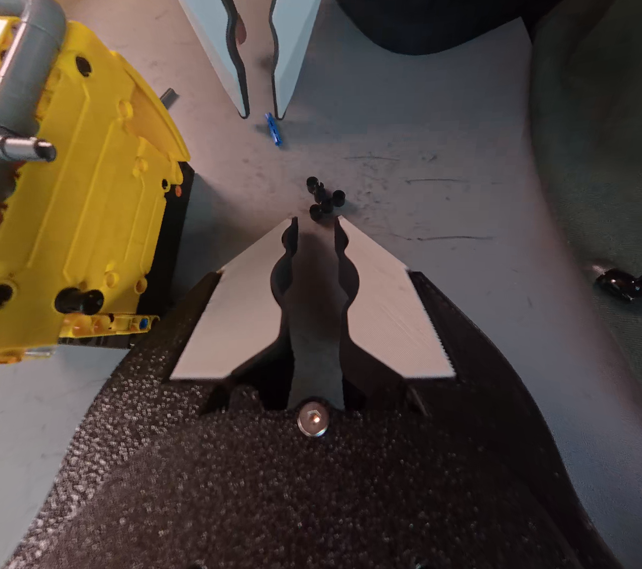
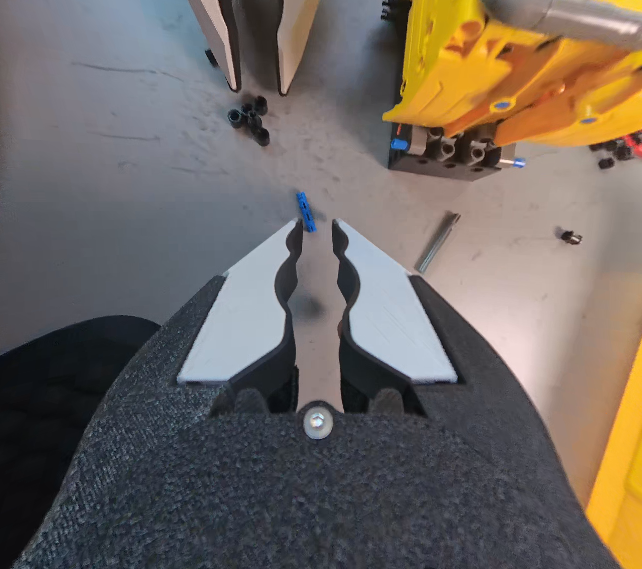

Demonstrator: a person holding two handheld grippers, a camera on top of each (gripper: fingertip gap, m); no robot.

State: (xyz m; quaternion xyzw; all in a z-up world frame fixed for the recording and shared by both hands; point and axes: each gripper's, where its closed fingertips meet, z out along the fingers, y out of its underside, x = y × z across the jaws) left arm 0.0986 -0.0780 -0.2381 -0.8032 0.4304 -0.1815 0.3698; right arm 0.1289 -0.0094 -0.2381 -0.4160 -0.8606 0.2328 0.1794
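My right claw (image 2: pixel 315 222) is open, tips straddling the near end of the blue pin (image 2: pixel 305 212) mid-bench (image 2: pixel 104 170). I'd centre before squeezing. Left claw (image 1: pixel 315 220), open too, hovers by the black connectors (image 1: pixel 324 198).

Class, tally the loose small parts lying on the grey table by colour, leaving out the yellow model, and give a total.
Blue: 1, the blue pin.
Black: 3, the black connector cluster, a small black pin, a black piece.
Grey: 1, the grey axle.
Total: 5
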